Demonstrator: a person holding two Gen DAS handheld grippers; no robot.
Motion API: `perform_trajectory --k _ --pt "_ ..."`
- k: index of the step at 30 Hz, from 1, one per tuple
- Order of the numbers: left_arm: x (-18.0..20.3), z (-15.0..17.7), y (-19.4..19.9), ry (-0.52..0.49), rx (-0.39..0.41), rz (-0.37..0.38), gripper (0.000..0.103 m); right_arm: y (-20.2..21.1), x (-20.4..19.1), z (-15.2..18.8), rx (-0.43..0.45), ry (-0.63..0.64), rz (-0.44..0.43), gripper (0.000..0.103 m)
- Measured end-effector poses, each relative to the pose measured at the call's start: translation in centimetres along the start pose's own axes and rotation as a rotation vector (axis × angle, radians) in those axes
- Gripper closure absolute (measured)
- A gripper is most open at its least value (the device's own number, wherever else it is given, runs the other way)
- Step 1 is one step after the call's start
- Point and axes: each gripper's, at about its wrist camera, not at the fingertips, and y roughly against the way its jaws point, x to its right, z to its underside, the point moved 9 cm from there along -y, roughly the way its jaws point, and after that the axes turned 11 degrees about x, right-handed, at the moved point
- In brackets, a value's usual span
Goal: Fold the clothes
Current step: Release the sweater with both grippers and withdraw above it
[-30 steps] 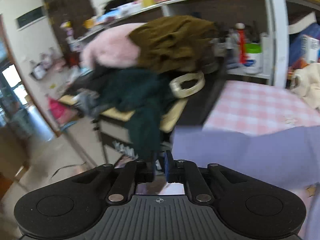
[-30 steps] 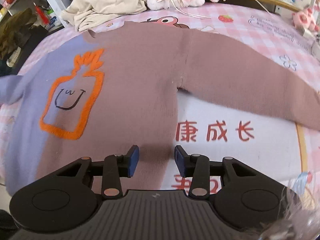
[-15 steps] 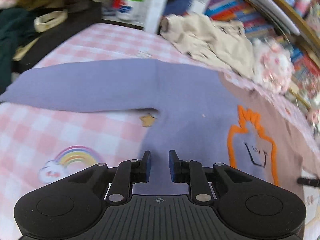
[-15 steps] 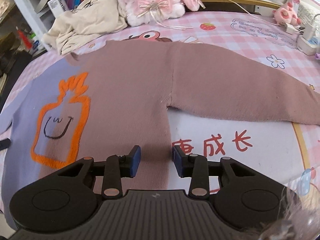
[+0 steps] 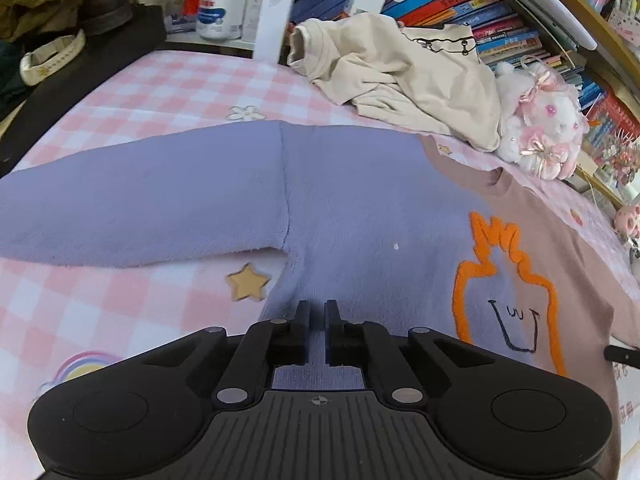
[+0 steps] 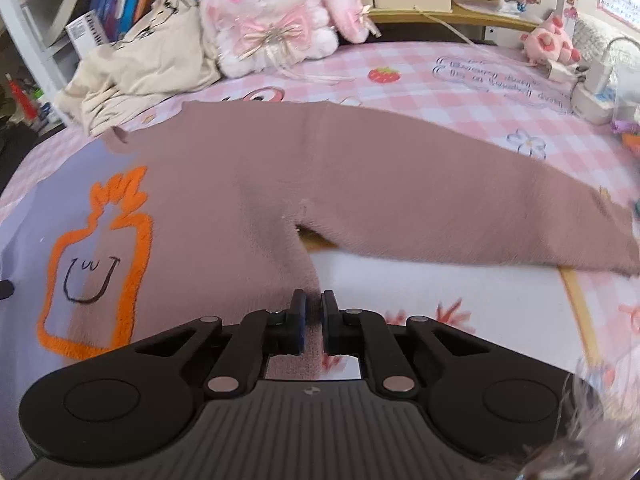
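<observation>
Spread flat across the pink checked bedsheet (image 5: 168, 92), the two-tone sweater (image 5: 360, 200) lies front up, lilac on one half and dusty brown on the other (image 6: 360, 184), both sleeves stretched outward. Behind it sit a crumpled cream shirt (image 5: 400, 68) and a white plush bunny (image 6: 268, 20). Down at the sweater's side edges, the left gripper (image 5: 317, 312) has its jaws nipped together on lilac fabric, and the right gripper (image 6: 313, 304) is pinched narrow on the brown edge.
</observation>
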Motion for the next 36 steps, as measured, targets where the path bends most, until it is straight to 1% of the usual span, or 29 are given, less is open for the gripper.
perform_trajectory --k 4,6,9,12,14,16,17,18,21,23,24,25,26,27,29,30,31,32,33,34,36 --pt "1.7 -0.1 -0.9 -0.064 0.000 0.008 0.098 -1.2 0.8 -1.3 0.015 0.019 0.034 0.095" --pt "2.1 -0.4 -1.5 -0.098 0.002 0.013 0.098 -1.5 0.8 -1.6 0.021 0.059 0.039 0.095" --pt "2.4 -1.0 -2.4 -0.107 0.004 0.012 0.098 -1.8 0.9 -1.8 0.022 0.088 0.042 0.095" --pt "2.7 -1.8 -3.3 -0.106 0.014 0.002 0.098 -1.8 0.9 -1.8 0.018 0.073 0.050 0.094" --pt "2.9 -2.1 -3.7 -0.114 0.020 -0.003 0.098 -1.5 0.8 -1.5 0.016 0.059 0.053 0.092" --pt "2.9 -2.1 -3.4 -0.117 0.015 -0.009 0.097 -1.0 0.6 -1.1 0.007 0.048 0.051 0.088" --pt "2.8 -2.0 -3.1 -0.118 0.016 -0.014 0.096 -0.7 0.5 -0.9 0.001 0.039 0.042 0.083" --pt "2.6 -1.8 -2.4 -0.120 0.025 -0.023 0.093 -0.3 0.6 -0.6 -0.005 0.026 0.029 0.080" --pt "1.7 -0.6 0.1 -0.121 0.055 -0.050 0.092 1.5 1.1 0.8 -0.013 0.001 0.006 0.080" --pt "0.8 0.4 1.7 -0.098 0.064 -0.069 0.087 2.7 1.4 2.1 -0.021 0.013 -0.001 0.080" --pt "0.6 0.9 2.3 -0.087 0.070 -0.070 0.078 3.3 1.5 2.8 -0.024 0.020 -0.004 0.080" --pt "0.5 1.3 2.7 -0.082 0.075 -0.066 0.066 3.8 1.6 3.3 -0.022 0.022 -0.003 0.080" --pt "0.4 1.7 3.0 -0.083 0.080 -0.064 0.062 4.3 1.7 3.8 -0.018 0.022 -0.001 0.080" --pt "0.5 1.9 3.1 -0.091 0.082 -0.065 0.060 4.8 1.8 4.3 -0.009 0.011 0.005 0.080" --pt "0.6 2.4 2.9 -0.103 0.067 -0.068 0.062 5.1 1.8 4.6 0.000 0.007 0.012 0.080" --pt "0.6 2.6 2.7 -0.103 0.059 -0.071 0.067 5.2 1.7 4.8 0.003 0.008 0.015 0.080" --pt "0.5 2.6 2.4 -0.096 0.055 -0.074 0.075 5.4 1.7 4.9 0.006 0.008 0.017 0.082" --pt "0.6 2.4 2.2 -0.092 0.058 -0.079 0.078 5.5 1.6 5.1 0.010 0.009 0.020 0.089" --pt "0.6 2.3 2.1 -0.089 0.061 -0.084 0.085 5.6 1.5 5.1 0.012 0.006 0.019 0.093" --pt "0.5 2.1 1.9 -0.084 0.061 -0.085 0.091 5.6 1.5 5.1 0.014 0.002 0.017 0.093" --pt "0.4 1.8 1.4 -0.069 0.051 -0.075 0.095 5.7 1.4 5.1 0.025 0.012 0.024 0.096"
